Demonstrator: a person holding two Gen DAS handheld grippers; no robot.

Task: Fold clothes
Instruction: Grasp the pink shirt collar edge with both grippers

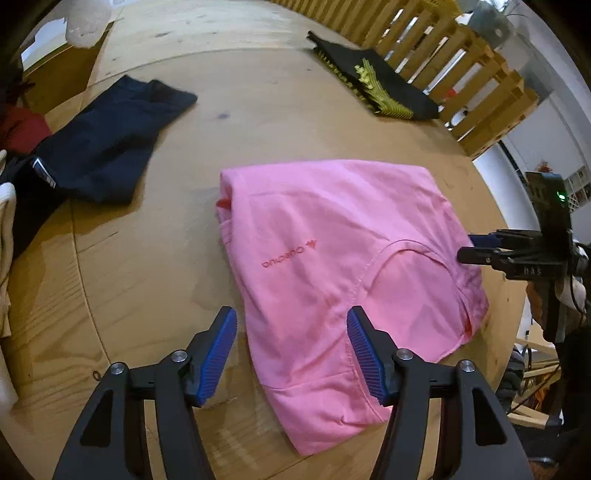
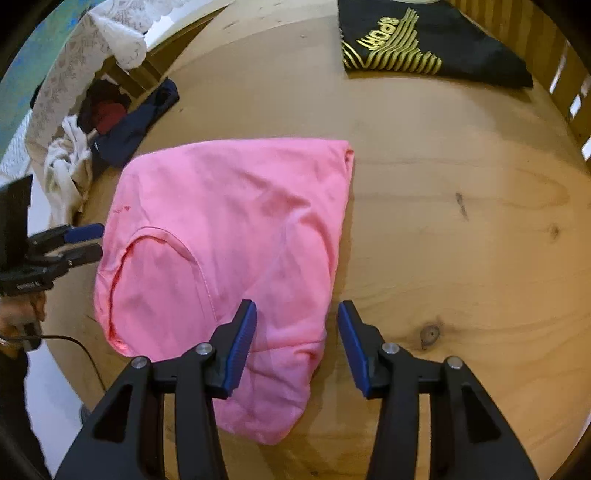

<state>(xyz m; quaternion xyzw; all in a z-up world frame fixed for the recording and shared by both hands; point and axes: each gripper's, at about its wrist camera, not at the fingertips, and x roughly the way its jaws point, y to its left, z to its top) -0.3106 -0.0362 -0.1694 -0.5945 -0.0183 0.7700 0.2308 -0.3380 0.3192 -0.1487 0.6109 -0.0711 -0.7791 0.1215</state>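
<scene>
Wooden table (image 1: pixel 258 110) bears folded pink shirt (image 1: pixel 332 258).

black garment (image 2: pixel 436 44): gold "SPORT", inverted | pink shirt (image 1: pixel 332 258): "Quechua", inverted

A pink shirt (image 1: pixel 332 266) with a small red logo is lying on the pale, knotty wooden table (image 2: pixel 461 229). A navy garment (image 1: pixel 107 147) is showing a white tag. A black garment (image 2: pixel 424 48) is carrying gold stripes and lettering. White lace cloth (image 2: pixel 110 33) is draping nearby. Both grippers are showing blue ribbed pads (image 1: pixel 218 354) on black frames.
</scene>
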